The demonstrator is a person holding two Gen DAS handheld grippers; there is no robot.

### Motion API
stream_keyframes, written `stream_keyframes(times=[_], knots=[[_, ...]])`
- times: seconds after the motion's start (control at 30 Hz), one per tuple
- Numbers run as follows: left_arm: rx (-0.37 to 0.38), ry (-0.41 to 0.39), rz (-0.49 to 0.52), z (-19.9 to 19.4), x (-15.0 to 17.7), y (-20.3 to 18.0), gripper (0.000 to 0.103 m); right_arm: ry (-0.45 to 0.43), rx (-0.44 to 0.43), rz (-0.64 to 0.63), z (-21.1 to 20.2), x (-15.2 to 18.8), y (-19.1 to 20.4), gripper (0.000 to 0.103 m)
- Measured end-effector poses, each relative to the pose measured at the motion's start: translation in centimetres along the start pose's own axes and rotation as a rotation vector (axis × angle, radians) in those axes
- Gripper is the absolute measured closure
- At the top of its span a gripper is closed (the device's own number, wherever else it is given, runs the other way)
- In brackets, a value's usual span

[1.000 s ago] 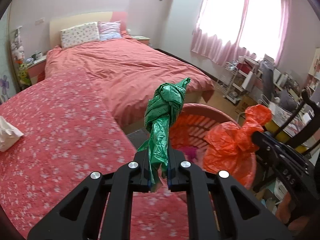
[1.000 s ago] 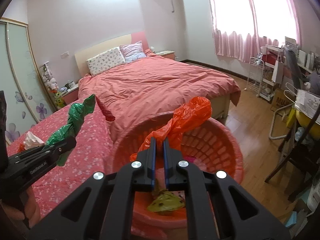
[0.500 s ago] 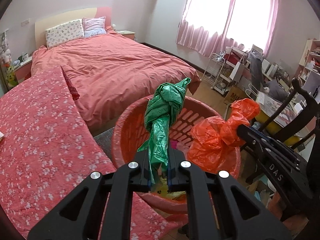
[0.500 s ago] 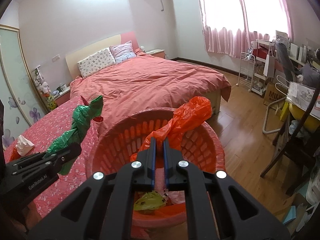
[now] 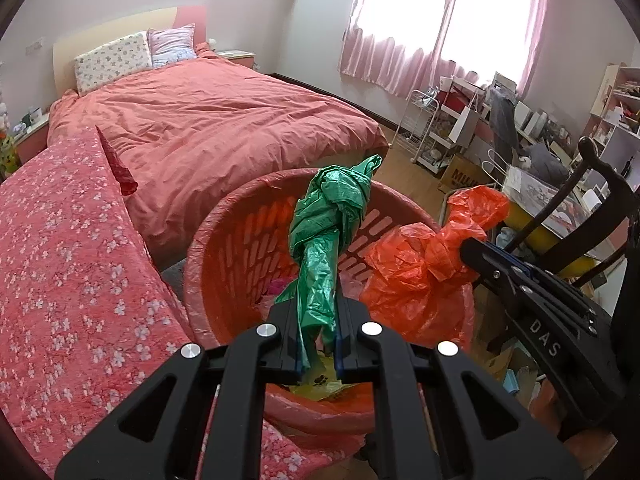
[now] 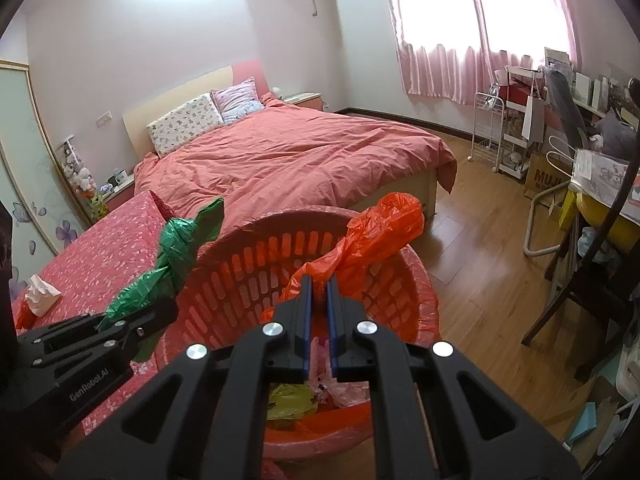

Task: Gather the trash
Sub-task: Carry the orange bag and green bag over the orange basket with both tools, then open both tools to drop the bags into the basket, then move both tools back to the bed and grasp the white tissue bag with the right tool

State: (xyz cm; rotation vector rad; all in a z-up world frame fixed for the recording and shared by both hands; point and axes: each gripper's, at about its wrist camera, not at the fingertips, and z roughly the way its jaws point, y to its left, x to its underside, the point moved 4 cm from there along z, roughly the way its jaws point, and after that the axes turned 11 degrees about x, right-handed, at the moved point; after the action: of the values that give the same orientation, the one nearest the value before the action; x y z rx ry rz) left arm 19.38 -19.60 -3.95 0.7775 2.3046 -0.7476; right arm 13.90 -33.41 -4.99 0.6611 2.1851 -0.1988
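Item one: our left gripper (image 5: 318, 326) pinches a knotted green bag (image 5: 330, 224) above the red basket (image 5: 224, 232). Item two: our right gripper (image 6: 317, 300) pinches a knotted orange bag (image 6: 380, 228) over that basket, beside the floral bedspread (image 5: 68, 264). Inside lie yellow and pink scraps, possibly wrappers.

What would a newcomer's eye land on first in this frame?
Two knotted plastic bags held up over a red slatted laundry basket: the green bag pinched in the left gripper, the orange bag in the right gripper. Behind them a big bed with a salmon-red duvet fills the room, below pink-curtained windows.
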Motion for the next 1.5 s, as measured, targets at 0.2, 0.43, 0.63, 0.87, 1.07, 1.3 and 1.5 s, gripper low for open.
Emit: stream_keyframes(times=[0.2,0.43,0.63,0.87,1.07,1.3,1.5], knots=[[-0.008,0.011,0.0,0.4,0.1,0.0,0.092,-0.001,-0.011,0.011,0.1,-0.1,0.0,0.095],[-0.009,0.013,-0.003,0.6,-0.2,-0.2,0.092,-0.017,-0.03,0.015,-0.2,-0.4,0.1,0.091],[-0.023,0.015,-0.017,0.6,0.2,0.2,0.063,-0.018,-0.034,0.043,-0.4,-0.4,-0.4,0.073],[-0.072,-0.004,-0.045,-0.8,0.6,2.3,0.052,-0.038,-0.01,0.03,-1.1,-0.6,0.0,0.058],[-0.147,-0.051,-0.074,-4.1,1.0,5.7,0.04,-0.071,-0.041,-0.034,-2.4,-0.9,3.5,0.04],[-0.308,-0.132,-0.16,-10.9,2.9,12.9,0.035,-0.067,-0.139,-0.138,-3.3,-0.5,11.5,0.033],[-0.446,-0.181,-0.269,-17.6,5.7,19.6,0.034,-0.029,-0.256,-0.24,-3.8,1.1,20.7,0.031]])
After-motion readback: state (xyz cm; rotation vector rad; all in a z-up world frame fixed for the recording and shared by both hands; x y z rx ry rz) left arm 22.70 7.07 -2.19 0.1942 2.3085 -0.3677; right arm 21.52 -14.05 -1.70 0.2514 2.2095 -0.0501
